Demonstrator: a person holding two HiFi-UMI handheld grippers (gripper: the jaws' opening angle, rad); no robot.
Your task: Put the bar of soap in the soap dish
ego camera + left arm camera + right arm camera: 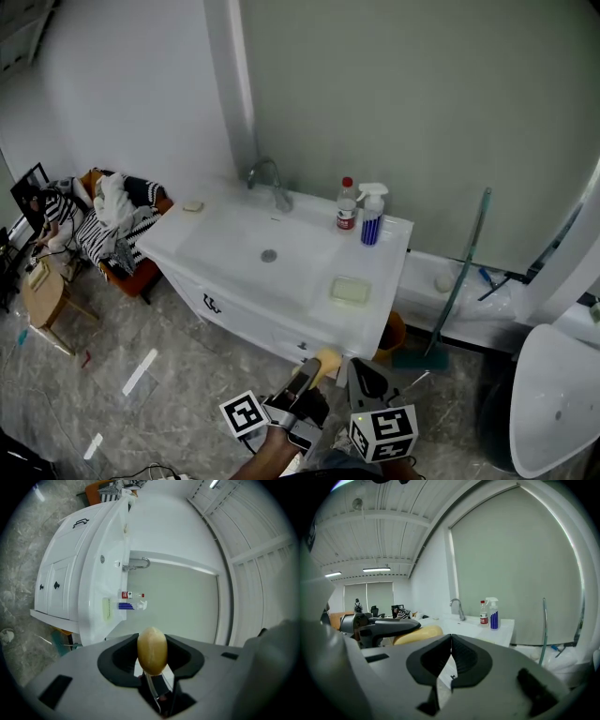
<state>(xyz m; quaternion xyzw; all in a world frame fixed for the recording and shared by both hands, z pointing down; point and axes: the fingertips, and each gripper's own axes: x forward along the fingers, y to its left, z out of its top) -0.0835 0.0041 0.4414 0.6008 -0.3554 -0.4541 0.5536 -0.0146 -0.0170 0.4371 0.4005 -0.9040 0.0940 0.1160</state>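
A yellow oval bar of soap (pixel 152 649) is pinched between the jaws of my left gripper (pixel 152 660). In the head view that left gripper (pixel 319 367) is low in the picture, in front of the white vanity (pixel 234 305), with the soap (pixel 328 357) sticking out of its tip. The pale green soap dish (pixel 351 290) lies on the counter's front right corner, some way beyond the soap; it shows small in the left gripper view too, soap dish (pixel 107 609). My right gripper (pixel 362 374) hangs beside the left one, its jaws (pixel 451 654) closed with nothing in them.
A faucet (pixel 267 180), a red-capped bottle (pixel 347 205) and a blue spray bottle (pixel 372 217) stand at the counter's back. A small pale bar (pixel 192 206) lies at its far left. A chair heaped with clothes (pixel 117 225) is left; a long-handled mop (pixel 461 277) right.
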